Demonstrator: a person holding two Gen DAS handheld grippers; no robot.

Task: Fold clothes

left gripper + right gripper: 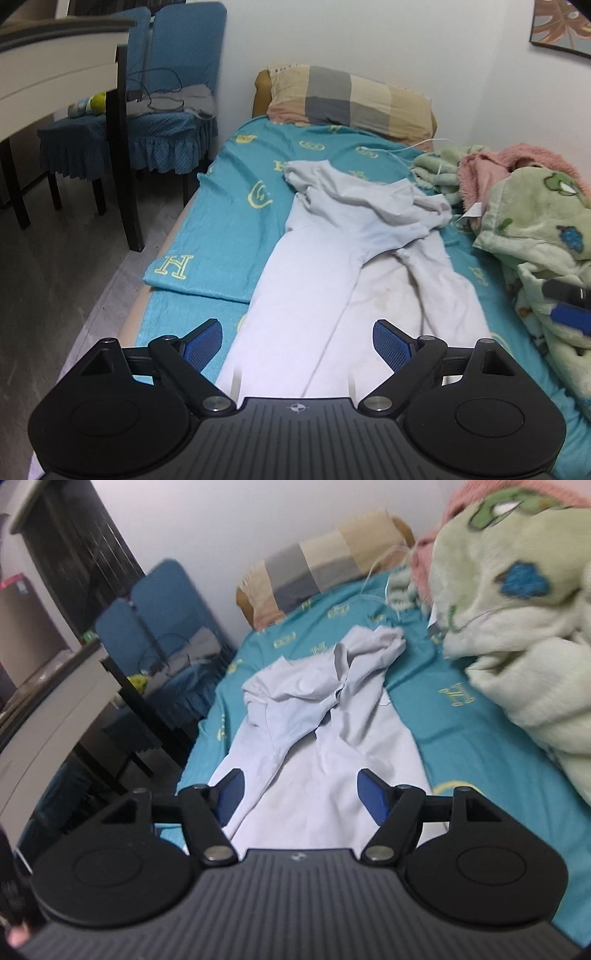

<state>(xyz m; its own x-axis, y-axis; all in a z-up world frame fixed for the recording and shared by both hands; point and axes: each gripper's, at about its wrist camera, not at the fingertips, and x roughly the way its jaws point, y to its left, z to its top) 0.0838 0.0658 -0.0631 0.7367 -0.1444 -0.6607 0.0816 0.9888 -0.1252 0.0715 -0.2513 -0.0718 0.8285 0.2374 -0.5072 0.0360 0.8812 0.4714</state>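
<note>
The left gripper [297, 341] hangs with its blue-padded jaws spread wide, holding nothing, above the near end of a pale grey-white cotton garment [332, 266]. The right gripper [297, 795] is likewise wide apart and empty over the same garment [317, 738], which lies lengthwise on a turquoise bedsheet printed with yellow letters [221, 229], its far end crumpled. Beyond sit a checked beige-and-grey pillow [351, 98] and a heaped green fleece blanket [517, 627].

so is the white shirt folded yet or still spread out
Partly folded: the white shirt lies lengthwise on the bed, its sleeves bunched across the far end. Both grippers, left and right, are open.
</note>
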